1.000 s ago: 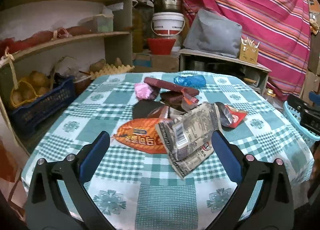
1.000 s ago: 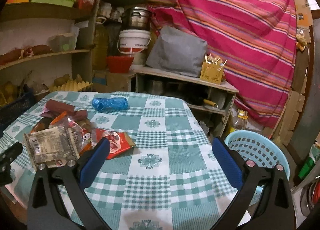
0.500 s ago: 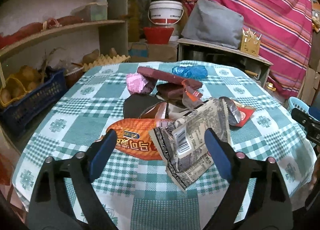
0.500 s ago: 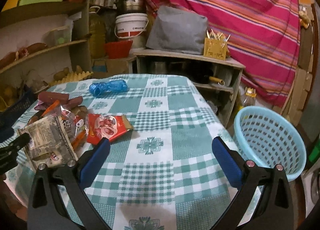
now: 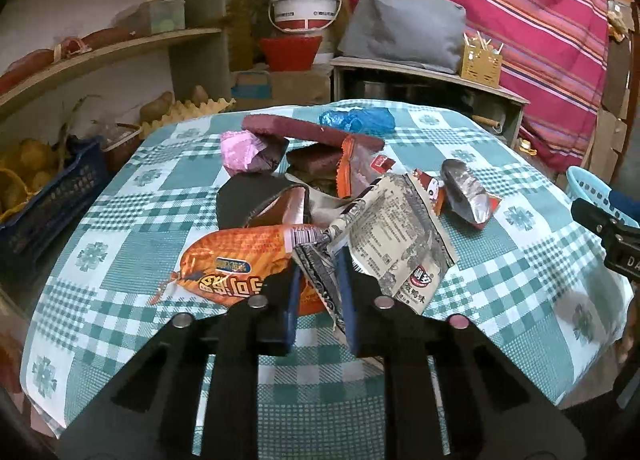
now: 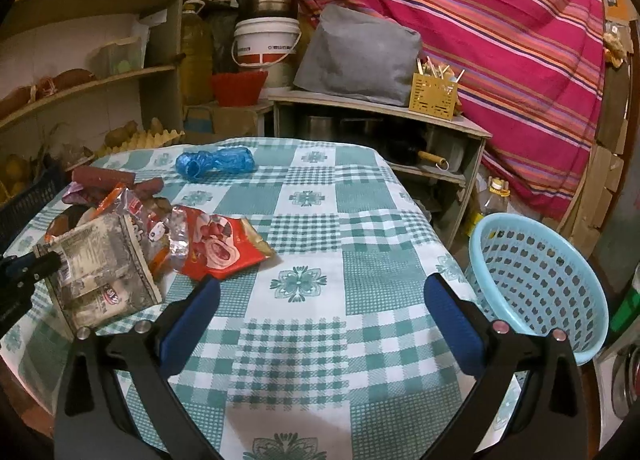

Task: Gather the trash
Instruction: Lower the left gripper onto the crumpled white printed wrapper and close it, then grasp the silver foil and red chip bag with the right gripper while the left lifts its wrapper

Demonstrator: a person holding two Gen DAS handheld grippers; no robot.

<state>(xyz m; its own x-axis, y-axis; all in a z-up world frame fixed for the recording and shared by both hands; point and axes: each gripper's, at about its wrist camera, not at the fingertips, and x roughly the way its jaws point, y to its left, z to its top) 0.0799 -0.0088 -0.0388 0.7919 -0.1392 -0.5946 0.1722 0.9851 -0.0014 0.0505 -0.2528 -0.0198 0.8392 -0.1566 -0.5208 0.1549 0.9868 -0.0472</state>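
While the grey printed wrapper [image 5: 394, 236] lies at the near edge of the trash pile [image 5: 304, 184] on the desk [image 5: 520, 272], its corner is pinched by the closed left claw [image 5: 318, 276]. The right claw [image 6: 320, 300] is held wide apart, gripping nothing, beside the blue basket [image 6: 536, 280].

A crumpled grey printed wrapper [image 5: 394, 236] stands tilted at frame centre, its lower edge pinched between blue pads. Just left, an orange snack bag [image 5: 236, 260] lies flat on the checked cloth. Behind them are heaped a pink wad [image 5: 240, 152], dark maroon bars [image 5: 308, 132] and a silver-red packet [image 5: 466, 192]. A blue plastic bag [image 5: 358, 120] lies farther back.
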